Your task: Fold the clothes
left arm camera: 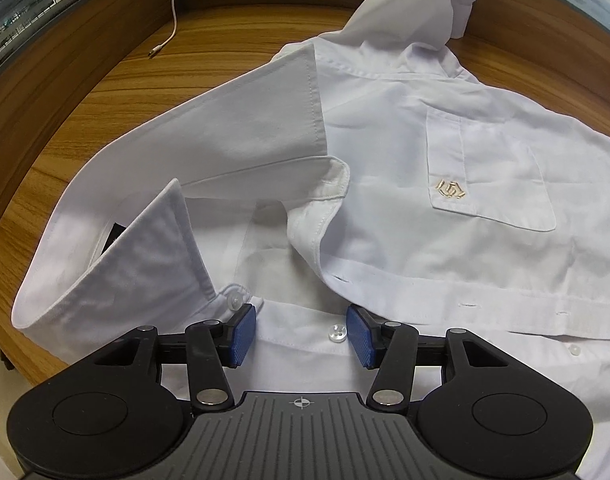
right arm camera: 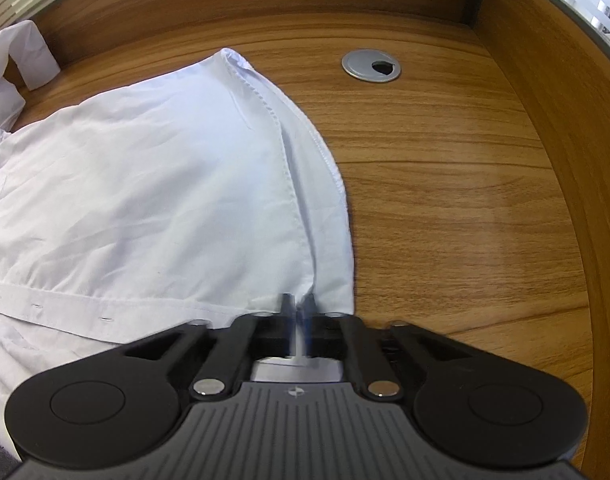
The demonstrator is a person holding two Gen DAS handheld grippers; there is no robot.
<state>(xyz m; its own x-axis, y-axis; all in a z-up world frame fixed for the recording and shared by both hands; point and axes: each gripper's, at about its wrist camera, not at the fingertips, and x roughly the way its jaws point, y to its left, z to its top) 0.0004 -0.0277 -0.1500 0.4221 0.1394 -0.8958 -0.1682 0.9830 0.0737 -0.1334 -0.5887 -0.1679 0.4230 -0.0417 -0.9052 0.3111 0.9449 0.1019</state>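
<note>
Between the pads of my right tool (right arm camera: 298, 306) I am pinching the hem corner of the white shirt (right arm camera: 153, 184), and the jaws are looking pressed together on a thin fold of cloth just beside the side seam. My left tool (left arm camera: 301, 330) is hanging spread over the button placket near the collar (left arm camera: 117, 248), its blue pads (left arm camera: 243, 332) standing either side of a clear button (left arm camera: 334, 330) without pressing on anything. The shirt itself is lying front-up on the wooden bench (right arm camera: 445, 200), pocket (left arm camera: 489, 172) showing, one sleeve (left arm camera: 429, 4) rising toward the back wall.

To do this step well, I am judging that the left tool should be closing on the placket edge by the collar, catching both layers rather than the button, before either hand lifts. Then both ends should be rising together, keeping the edge taut so the fold is landing straight.

Much is escaping me. I am not seeing how deep the cloth sits in the right pads, since the tool body is covering it. The shirt's near side is running under both tools and out of frame, the far sleeve's cuff is being cut off at the top edge, and a white cable (left arm camera: 177, 8) is trailing off beyond the collar. Whether the left fingertips are brushing the fabric I cannot tell
</note>
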